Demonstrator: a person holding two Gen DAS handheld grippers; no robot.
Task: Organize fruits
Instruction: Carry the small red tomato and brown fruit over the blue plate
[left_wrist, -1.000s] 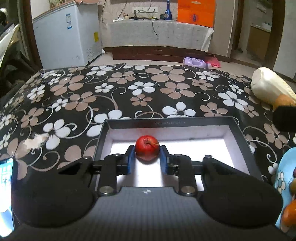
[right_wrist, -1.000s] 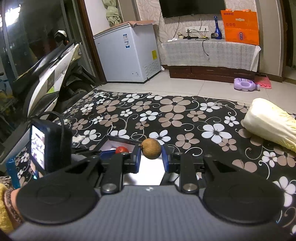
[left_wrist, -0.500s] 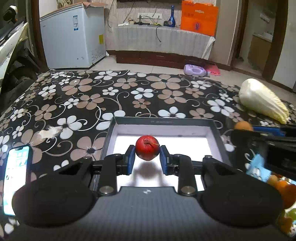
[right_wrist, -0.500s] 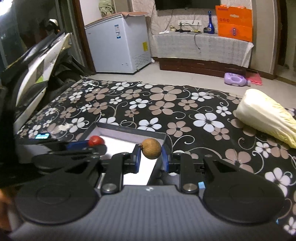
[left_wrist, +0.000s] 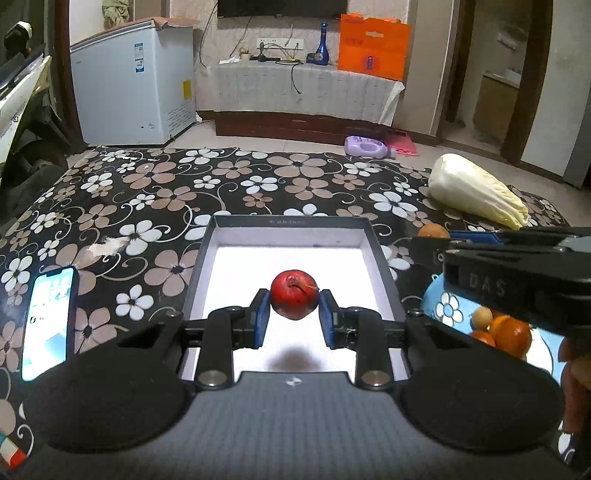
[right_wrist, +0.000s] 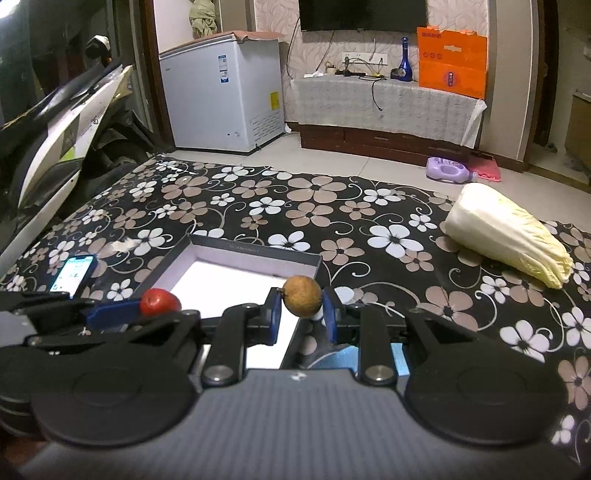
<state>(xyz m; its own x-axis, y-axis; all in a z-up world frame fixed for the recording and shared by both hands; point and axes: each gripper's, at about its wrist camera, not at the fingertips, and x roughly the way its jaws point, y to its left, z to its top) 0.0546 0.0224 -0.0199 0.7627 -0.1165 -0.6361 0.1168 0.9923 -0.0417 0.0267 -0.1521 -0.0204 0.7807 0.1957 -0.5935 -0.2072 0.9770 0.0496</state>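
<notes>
My left gripper (left_wrist: 294, 304) is shut on a small red fruit (left_wrist: 294, 300) and holds it in the air above the white inside of a black-walled box (left_wrist: 284, 222). My right gripper (right_wrist: 302, 302) is shut on a small round brown fruit (right_wrist: 302, 301) and holds it above the box's right wall (right_wrist: 255, 252). In the right wrist view the left gripper and its red fruit (right_wrist: 159, 301) show at the left. In the left wrist view the right gripper with the brown fruit (left_wrist: 433, 231) shows at the right, above a blue plate (left_wrist: 439, 301) with oranges (left_wrist: 511, 332) and small fruits.
The box and plate lie on a black cloth with flower print (left_wrist: 155, 192). A lit phone (left_wrist: 48, 321) lies left of the box. A napa cabbage (left_wrist: 476, 194) lies at the far right. A scooter (right_wrist: 62, 133) stands beyond the cloth's left edge.
Both grippers have risen with their fruits, and the box looks smaller and lower. The right gripper has drawn back to the right, from over the box to its right wall.
</notes>
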